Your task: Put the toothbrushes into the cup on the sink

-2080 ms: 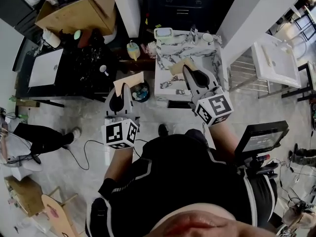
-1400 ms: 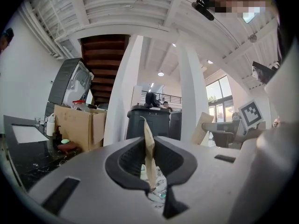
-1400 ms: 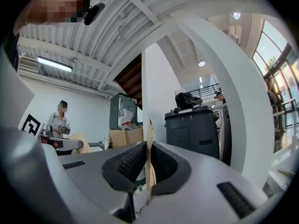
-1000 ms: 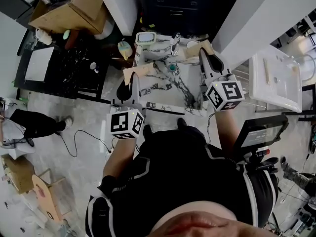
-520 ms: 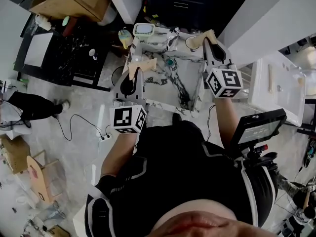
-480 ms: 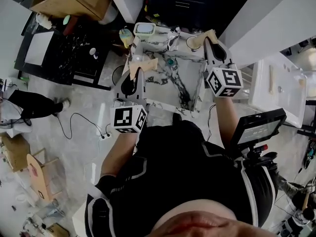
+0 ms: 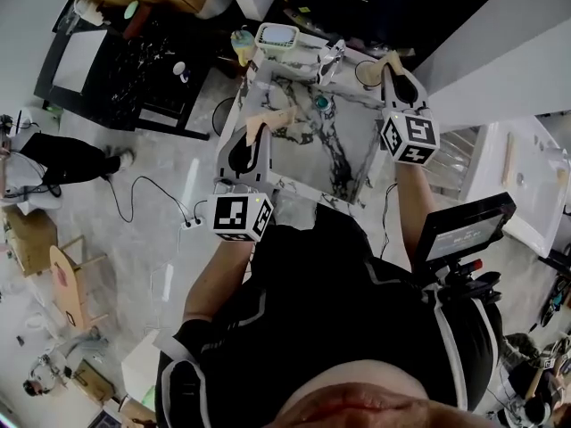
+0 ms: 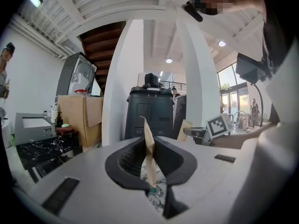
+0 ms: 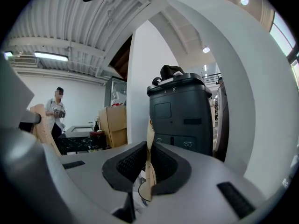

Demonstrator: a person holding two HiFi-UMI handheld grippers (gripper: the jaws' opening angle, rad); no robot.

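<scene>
A marble sink (image 7: 343, 163) lies ahead in the head view. A white cup (image 7: 367, 73) stands at its back right corner, beside the faucet (image 7: 330, 57). My right gripper (image 7: 393, 68) is next to the cup, shut on a flat tan toothbrush packet (image 7: 389, 59). My left gripper (image 7: 263, 130) hovers over the sink's left edge, shut on a second tan toothbrush packet (image 7: 275, 119). In the left gripper view the packet (image 8: 148, 155) stands upright between the pads of the left gripper (image 8: 149, 164). The right gripper view shows the same of its packet (image 9: 150, 164) and the right gripper (image 9: 148, 169).
A white and green box (image 7: 277, 36) and a yellow bottle (image 7: 243, 43) sit at the sink's back left. A green drain plug (image 7: 321, 102) is in the basin. A black machine (image 9: 180, 115) stands behind. A black marble table (image 7: 152, 69) is at left. A monitor (image 7: 461, 234) is at right.
The person has stepped up to the sink. Both grippers have moved forward over it, the right one reaching the cup at the back right. Both stay shut on their packets.
</scene>
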